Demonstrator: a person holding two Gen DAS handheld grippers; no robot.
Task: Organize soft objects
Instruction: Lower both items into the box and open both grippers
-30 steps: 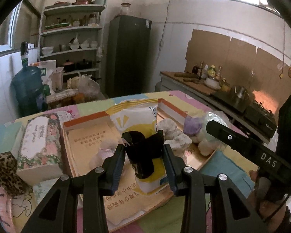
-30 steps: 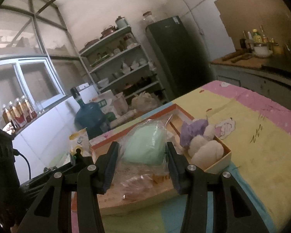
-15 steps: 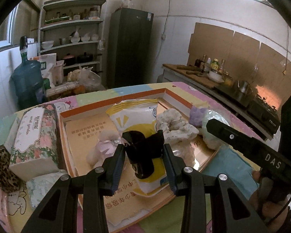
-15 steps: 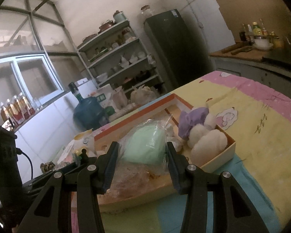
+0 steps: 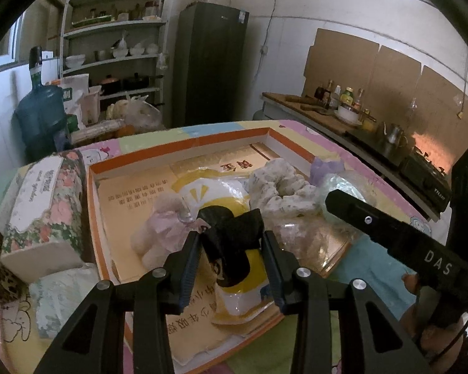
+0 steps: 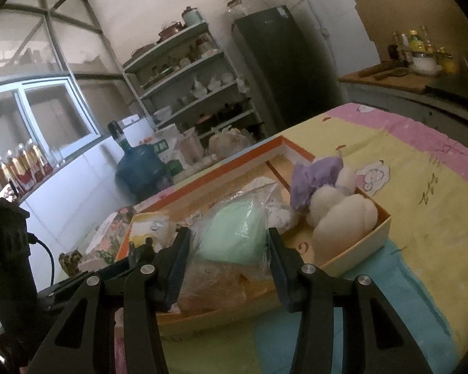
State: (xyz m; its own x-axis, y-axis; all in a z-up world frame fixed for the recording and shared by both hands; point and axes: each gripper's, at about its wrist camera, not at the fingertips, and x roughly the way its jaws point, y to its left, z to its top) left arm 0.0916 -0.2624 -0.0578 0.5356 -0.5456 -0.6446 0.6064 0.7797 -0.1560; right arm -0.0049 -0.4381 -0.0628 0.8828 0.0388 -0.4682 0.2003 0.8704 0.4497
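Left gripper (image 5: 231, 246): I hold a black soft piece (image 5: 231, 237) between its two fingers; the jaws are narrow and press it from both sides.
Right gripper (image 6: 226, 249): its jaws stand wider, on both sides of a clear bag with a mint-green soft thing (image 6: 234, 233). I cannot tell if the pads really press the bag or only stand beside it.
Landmark: the orange-edged box (image 5: 184, 152) on the table; I give all places relative to it.
What changes, left view: compared with one second ago, the box is lower and nearer under the left gripper, and I now see more of its floor. The black piece stays in the same grip, so I judge I am carrying it over the box, not yet releasing it.
What changes, right view: almost nothing; the green bag stays between the fingers, over the near edge of the box.
Already in the box: a yellow-and-white packet (image 5: 215, 193), a pale pink plush (image 5: 162, 227), a speckled white scrunchie (image 5: 280, 187), and at the far right corner a purple-and-white plush (image 6: 327, 199).
Outside the box: a floral tissue pack (image 5: 43, 205) just beside its left wall.
Meaning for the task: I think the sorting is well advanced; the black piece needs a free place on the box floor, maybe left of the pink plush.
Risk: the soft piece can stick to one pad when I open.
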